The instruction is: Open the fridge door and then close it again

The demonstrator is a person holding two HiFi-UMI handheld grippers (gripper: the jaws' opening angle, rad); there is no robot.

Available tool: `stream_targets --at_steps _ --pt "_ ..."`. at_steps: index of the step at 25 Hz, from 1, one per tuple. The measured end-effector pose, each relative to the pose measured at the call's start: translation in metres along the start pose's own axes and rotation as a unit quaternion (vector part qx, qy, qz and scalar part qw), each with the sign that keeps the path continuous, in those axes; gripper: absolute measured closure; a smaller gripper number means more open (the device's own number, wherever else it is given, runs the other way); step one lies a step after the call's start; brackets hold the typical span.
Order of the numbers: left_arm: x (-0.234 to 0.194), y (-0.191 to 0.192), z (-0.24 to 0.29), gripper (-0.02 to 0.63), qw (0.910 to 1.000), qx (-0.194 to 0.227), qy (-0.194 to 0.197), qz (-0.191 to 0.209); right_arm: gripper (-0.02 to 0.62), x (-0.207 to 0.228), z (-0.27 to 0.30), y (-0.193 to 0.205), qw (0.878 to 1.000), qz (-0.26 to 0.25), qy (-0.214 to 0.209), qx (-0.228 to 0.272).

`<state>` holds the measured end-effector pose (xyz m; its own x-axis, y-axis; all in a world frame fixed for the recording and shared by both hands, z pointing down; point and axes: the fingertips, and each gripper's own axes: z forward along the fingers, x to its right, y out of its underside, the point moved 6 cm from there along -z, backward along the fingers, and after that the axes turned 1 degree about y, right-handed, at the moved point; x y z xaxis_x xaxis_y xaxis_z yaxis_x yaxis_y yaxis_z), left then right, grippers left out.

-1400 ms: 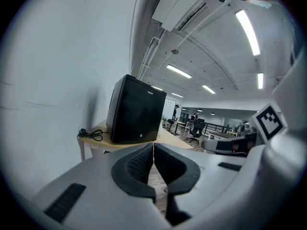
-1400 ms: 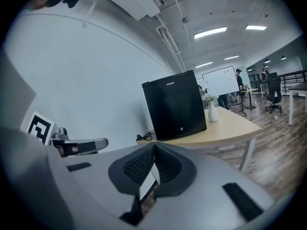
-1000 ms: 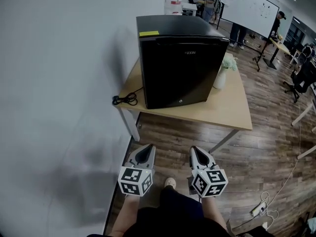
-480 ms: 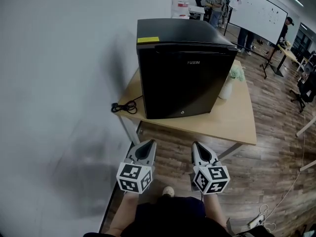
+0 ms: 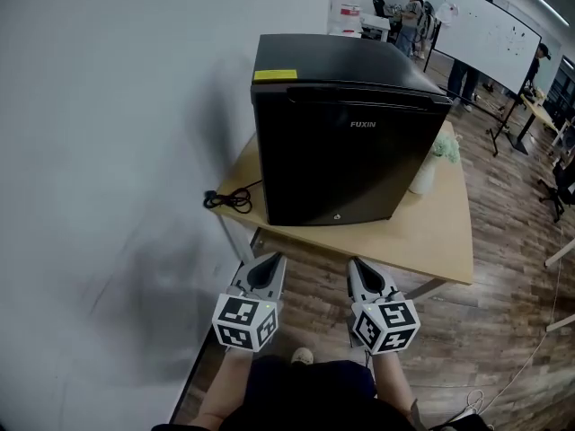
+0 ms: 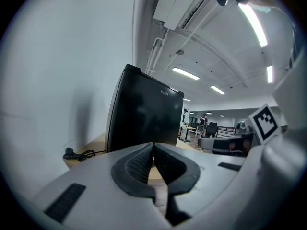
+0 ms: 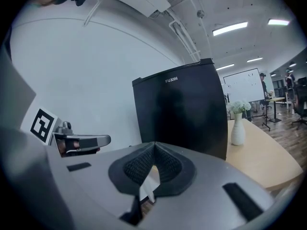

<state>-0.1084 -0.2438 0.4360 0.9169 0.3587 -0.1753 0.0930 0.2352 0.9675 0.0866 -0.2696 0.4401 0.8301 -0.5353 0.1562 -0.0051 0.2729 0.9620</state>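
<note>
— Wooden floor (image 5: 485, 330) lies beneath the person's hands; what do the grippers carry?

— Nothing; the left gripper (image 5: 269, 259) has its jaws pressed together with nothing between them; the right gripper (image 5: 357, 264) is likewise closed and empty; they sit side by side, pointing roughly level.

— And beyond the fingertips?

— First comes the near edge of a light wooden table (image 5: 431, 236); past it, well apart from both pairs of tips, stands the black fridge (image 5: 332, 57), its door (image 5: 350, 169) facing them and shut flush; a coiled black cable (image 5: 226, 199) lies ahead and left of the left tips, by the white wall; a white vase (image 5: 424, 173) with flowers stands ahead and right of the right tips, just beside the fridge.

— Farther off?

— A whiteboard (image 5: 490, 30) and a few people, far behind the fridge.

— So how far along is the task?

— Seemingly at its very start; the door is not yet opened and neither gripper has reached it; the approach, the pull open and the push shut all appear to remain; the jaws would probably have to part first to catch the door's edge.
</note>
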Motion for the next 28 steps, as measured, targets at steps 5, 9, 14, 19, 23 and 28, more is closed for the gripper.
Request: stream_targets --at_steps 5,9,14,19,23,28 --pt "0.002 -0.002 0.006 0.599 1.0 -0.004 0.002 0.007 0.604 0.005 0.008 -0.012 0.999 -0.033 -0.009 0.003" --pt "-0.001 -0.01 0.008 0.599 1.0 -0.001 0.0 0.008 0.604 0.007 0.012 -0.035 0.996 -0.089 -0.022 0.019" --pt "-0.003 -0.029 0.012 0.6 0.9998 0.011 0.002 0.018 0.604 0.006 0.02 -0.079 0.983 -0.167 -0.065 0.041" --pt "-0.009 -0.053 0.02 0.599 0.9994 0.026 0.009 0.022 0.603 0.0 0.029 -0.131 0.963 -0.25 -0.078 0.07" --pt "-0.012 -0.076 0.029 0.599 0.9982 0.05 0.018 0.029 0.603 -0.008 0.039 -0.167 0.944 -0.305 -0.087 0.096" --pt "-0.022 -0.104 0.039 0.598 0.9956 0.076 0.025 0.048 0.524 -0.023 0.056 -0.208 0.916 -0.378 -0.106 0.087"
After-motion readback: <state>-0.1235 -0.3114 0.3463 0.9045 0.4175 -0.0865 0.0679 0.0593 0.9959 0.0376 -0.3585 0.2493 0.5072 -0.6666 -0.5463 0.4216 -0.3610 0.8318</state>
